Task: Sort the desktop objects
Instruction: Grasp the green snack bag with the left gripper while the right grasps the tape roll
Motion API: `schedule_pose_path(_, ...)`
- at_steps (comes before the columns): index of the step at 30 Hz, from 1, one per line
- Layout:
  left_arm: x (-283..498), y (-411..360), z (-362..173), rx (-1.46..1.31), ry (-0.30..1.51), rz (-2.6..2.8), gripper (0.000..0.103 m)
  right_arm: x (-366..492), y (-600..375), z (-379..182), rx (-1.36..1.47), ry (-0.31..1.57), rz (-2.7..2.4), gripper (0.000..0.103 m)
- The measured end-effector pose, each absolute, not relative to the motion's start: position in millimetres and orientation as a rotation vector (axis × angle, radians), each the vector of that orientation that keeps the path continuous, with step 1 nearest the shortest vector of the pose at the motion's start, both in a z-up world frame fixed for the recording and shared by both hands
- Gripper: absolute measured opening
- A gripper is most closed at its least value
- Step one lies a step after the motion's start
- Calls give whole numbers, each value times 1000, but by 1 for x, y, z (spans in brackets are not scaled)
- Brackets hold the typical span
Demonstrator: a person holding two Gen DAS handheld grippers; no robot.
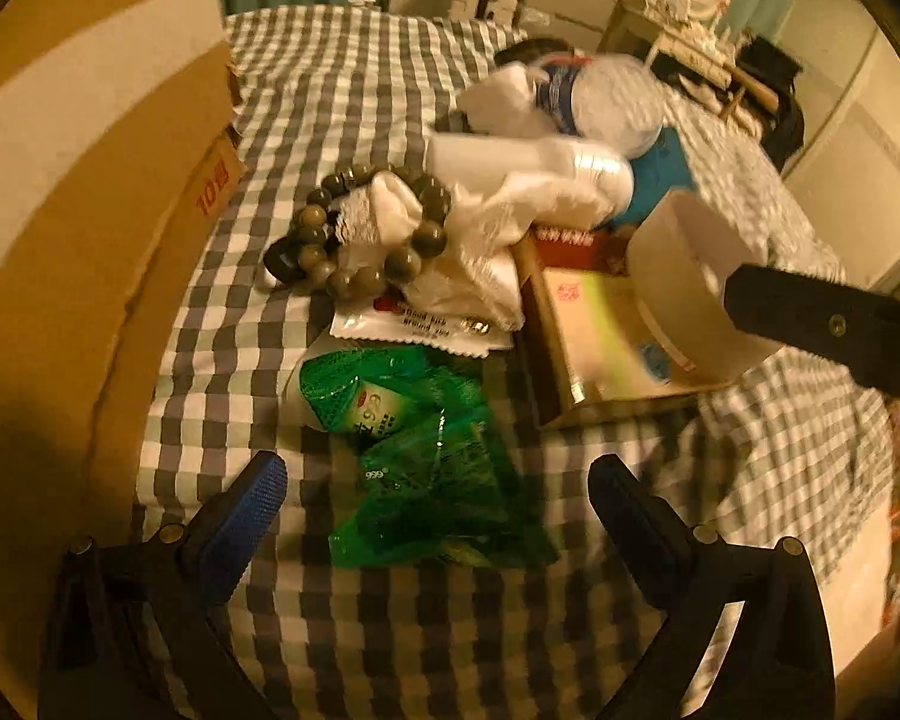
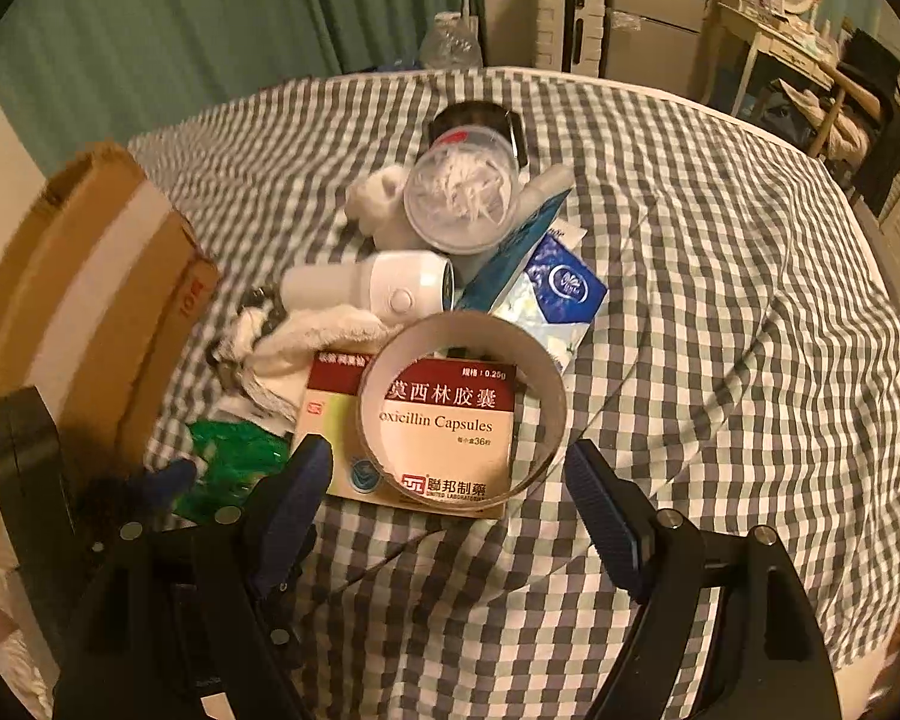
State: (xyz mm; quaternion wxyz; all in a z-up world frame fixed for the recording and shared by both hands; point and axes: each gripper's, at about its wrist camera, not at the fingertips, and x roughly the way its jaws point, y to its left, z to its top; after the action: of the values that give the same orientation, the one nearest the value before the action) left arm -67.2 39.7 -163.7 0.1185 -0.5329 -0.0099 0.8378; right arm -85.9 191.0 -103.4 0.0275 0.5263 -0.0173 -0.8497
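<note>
- A heap of small desktop objects waits at the middle of a checked cloth point(image 2: 690, 276): a medicine box point(image 2: 414, 438) printed "Capsules", with an empty tape ring point(image 2: 462, 414) resting on its lid.
- Beyond these lie a white cylindrical device point(image 2: 378, 291), a clear tub point(image 2: 462, 198) holding white slivers, a blue-and-white packet point(image 2: 558, 294), a bead bracelet point(image 1: 354, 240) looped around white fabric, a white sachet point(image 1: 420, 324) and a green packet point(image 1: 426, 468).
- The jumble, with things overlapping one another, suggests nothing here has been sorted yet; a cardboard box point(image 1: 90, 210) just beside the heap, on its left, looks the likely bin.
- The left gripper point(image 1: 438, 492) hangs over the green packet, jaws spread wide to either side of it, pads clear of it, holding nothing.
- The right gripper point(image 2: 450, 492) points steeply down at the near edge of the medicine box and ring, jaws well apart and empty; whether its left pad brushes the box corner cannot be told.
- Each gripper appears to be lining up a first pick.
</note>
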Motion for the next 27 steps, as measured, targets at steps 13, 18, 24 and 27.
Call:
schedule_pose_path(13, -70, 22, -163, -1556, -13, 2503, 52, -109, 194, -133, 1760, 15, -2626, 85)
schedule_pose_path(18, -68, 14, -159, -1535, -74, 2501, 41, -109, 207, -134, 1764, -147, -2601, 84)
schedule_pose_path(24, -62, 13, -157, -1533, -86, 2495, 40, -98, 223, -121, 1691, -321, -2602, 76)
schedule_pose_path(27, -62, 23, -150, -1518, -70, 2499, 40, -90, 222, -114, 1661, -312, -2623, 76)
